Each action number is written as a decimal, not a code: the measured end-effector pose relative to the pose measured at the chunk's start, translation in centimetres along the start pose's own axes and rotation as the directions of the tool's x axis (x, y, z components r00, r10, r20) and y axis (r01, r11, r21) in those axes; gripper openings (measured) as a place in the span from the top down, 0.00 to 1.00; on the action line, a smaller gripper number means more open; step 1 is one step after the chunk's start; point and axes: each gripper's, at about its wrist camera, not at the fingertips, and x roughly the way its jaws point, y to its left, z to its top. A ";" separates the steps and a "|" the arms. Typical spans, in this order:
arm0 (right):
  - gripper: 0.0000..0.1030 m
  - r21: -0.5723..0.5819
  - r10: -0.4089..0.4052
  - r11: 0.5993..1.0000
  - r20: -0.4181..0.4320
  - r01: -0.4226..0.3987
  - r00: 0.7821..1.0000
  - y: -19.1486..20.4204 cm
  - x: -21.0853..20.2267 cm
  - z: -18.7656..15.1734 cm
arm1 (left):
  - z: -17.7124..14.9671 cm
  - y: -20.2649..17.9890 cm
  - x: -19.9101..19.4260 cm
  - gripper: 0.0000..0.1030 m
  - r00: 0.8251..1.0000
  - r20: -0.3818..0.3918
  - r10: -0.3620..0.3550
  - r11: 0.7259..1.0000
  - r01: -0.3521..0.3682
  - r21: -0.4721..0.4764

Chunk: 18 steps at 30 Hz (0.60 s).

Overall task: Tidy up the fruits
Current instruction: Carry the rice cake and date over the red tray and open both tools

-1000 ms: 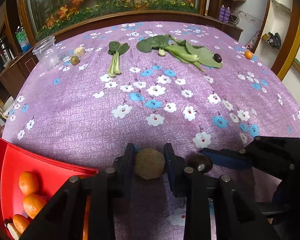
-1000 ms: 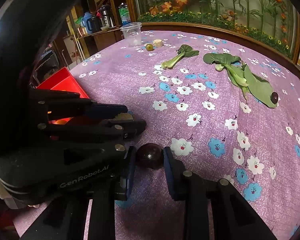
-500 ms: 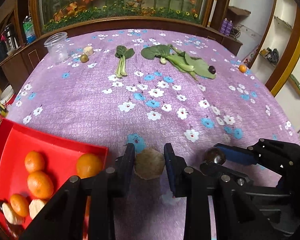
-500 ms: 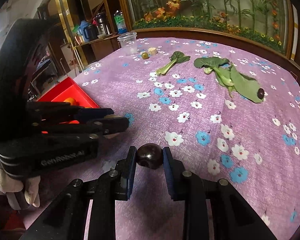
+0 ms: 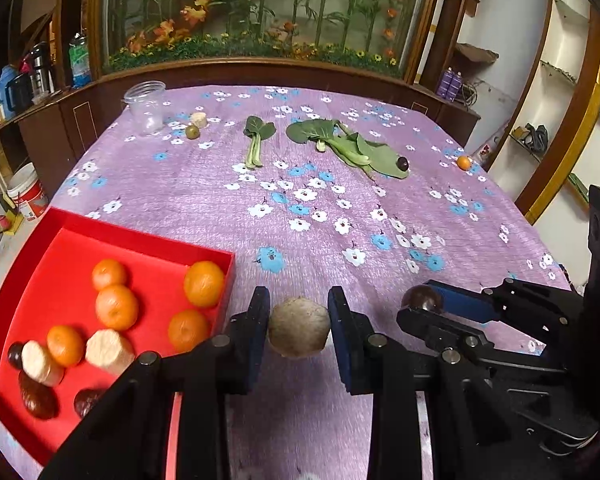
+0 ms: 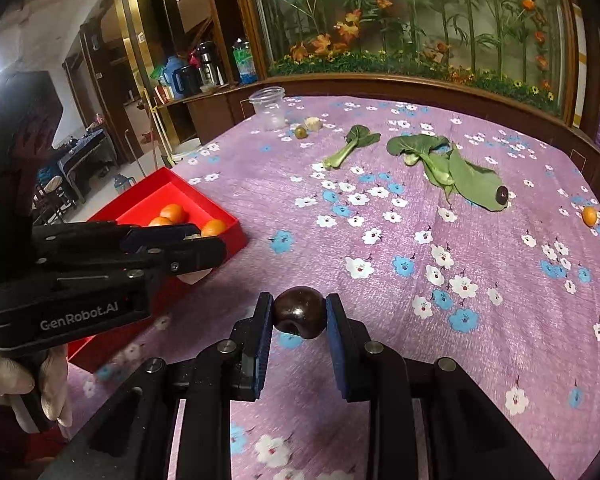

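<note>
My left gripper (image 5: 299,330) is shut on a rough tan-brown round fruit (image 5: 299,332), held above the purple flowered cloth just right of the red tray (image 5: 72,227). The tray holds several oranges (image 5: 203,283), pale cut pieces and dark fruits. My right gripper (image 6: 299,314) is shut on a dark glossy round fruit (image 6: 299,312); in the left wrist view it shows at the right (image 5: 422,299). In the right wrist view the left gripper (image 6: 192,245) reaches in from the left, near the tray's (image 6: 168,178) corner.
Far across the table lie bok choy stalks (image 5: 256,142), large green leaves (image 5: 356,148) with a dark fruit (image 5: 402,164) on them, a small orange (image 5: 463,162), a green fruit (image 5: 191,132), a pale piece (image 5: 198,119) and a clear plastic jar (image 5: 146,106). A gloved hand (image 6: 24,380) holds the left gripper.
Both grippers have risen and drawn back toward the near side with their fruits still held. More of the red tray and its fruit has come into the left wrist view.
</note>
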 end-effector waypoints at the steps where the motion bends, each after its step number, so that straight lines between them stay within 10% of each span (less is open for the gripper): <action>1: 0.72 -0.002 0.001 1.000 0.003 -0.001 1.000 0.2 -0.2 -0.1 | -0.2 0.0 -0.3 0.72 1.000 0.004 -0.001 1.000 0.001 -0.002; 18: 0.72 0.042 0.032 0.998 0.069 -0.035 0.997 3.7 -4.1 -1.7 | -2.8 0.1 -6.3 0.72 0.993 0.097 0.061 0.998 -0.058 -0.032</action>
